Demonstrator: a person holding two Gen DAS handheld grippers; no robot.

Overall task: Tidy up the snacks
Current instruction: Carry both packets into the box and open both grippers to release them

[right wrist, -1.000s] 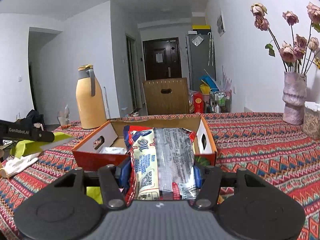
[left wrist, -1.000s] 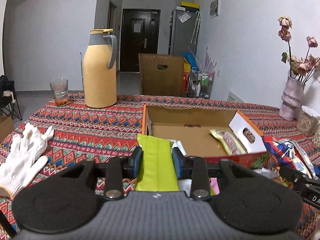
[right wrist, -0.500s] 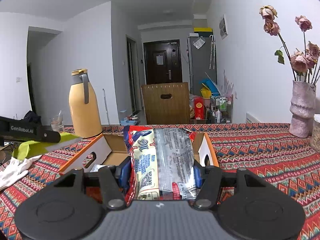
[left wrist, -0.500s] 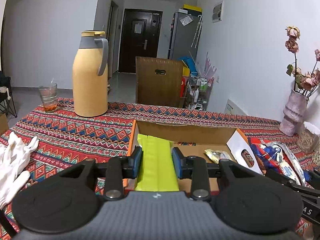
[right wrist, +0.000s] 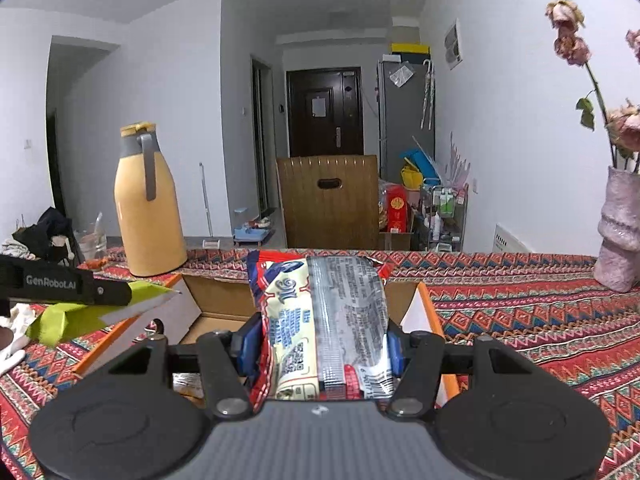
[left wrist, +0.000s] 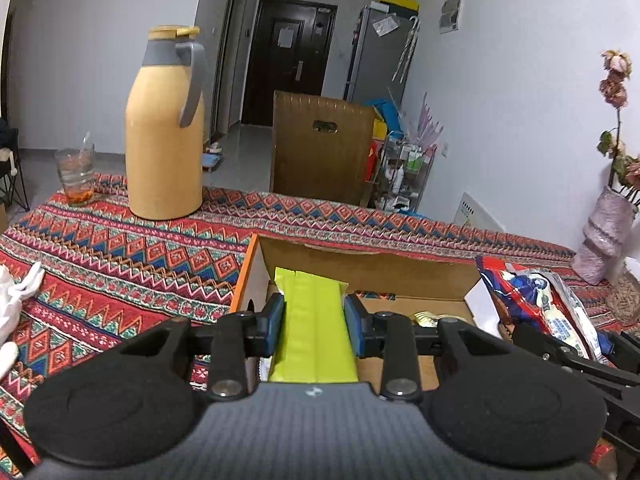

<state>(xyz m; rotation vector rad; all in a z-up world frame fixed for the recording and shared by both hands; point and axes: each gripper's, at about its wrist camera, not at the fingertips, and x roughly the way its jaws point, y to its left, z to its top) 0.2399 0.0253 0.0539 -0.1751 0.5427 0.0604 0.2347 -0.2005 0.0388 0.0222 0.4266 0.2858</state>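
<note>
Left gripper (left wrist: 314, 316): clamped on green packet (left wrist: 314, 332), now carried forward over the cardboard box (left wrist: 360, 264).
Right gripper (right wrist: 318, 344): clamped on red-and-silver snack bag (right wrist: 324, 320), likewise advanced above the box.
Status: both snacks appear ready for release inside.

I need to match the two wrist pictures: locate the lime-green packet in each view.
Left wrist: lime-green packet bottom centre, clamped in the left gripper, over the cardboard box.
Right wrist: at the left edge, beside the box's left flap.
Shared landmark: yellow thermos.
</note>
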